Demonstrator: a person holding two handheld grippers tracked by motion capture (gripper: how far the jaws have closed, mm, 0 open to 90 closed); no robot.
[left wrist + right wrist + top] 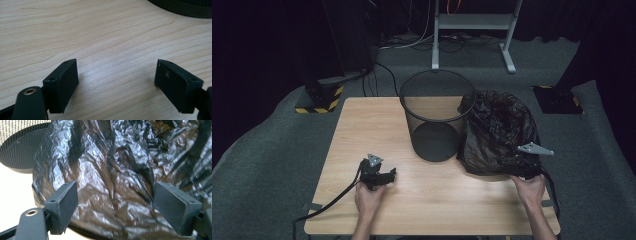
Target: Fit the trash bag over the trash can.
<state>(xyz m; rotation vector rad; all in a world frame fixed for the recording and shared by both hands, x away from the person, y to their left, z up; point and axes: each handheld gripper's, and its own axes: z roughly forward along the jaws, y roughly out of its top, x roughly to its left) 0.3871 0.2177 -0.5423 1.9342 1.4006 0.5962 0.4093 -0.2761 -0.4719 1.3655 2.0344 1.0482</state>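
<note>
bag (499,131) right of bin (436,115), both on table (362,130)

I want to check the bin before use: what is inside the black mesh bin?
Through the open top of the mesh bin, only its dark round bottom shows, with nothing lying on it. The black plastic bag beside it hides part of its right wall.

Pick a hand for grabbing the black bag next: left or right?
Right. The right gripper sits at the black bag, jaws open and facing the plastic. The left gripper rests on bare table, away from it.
</note>
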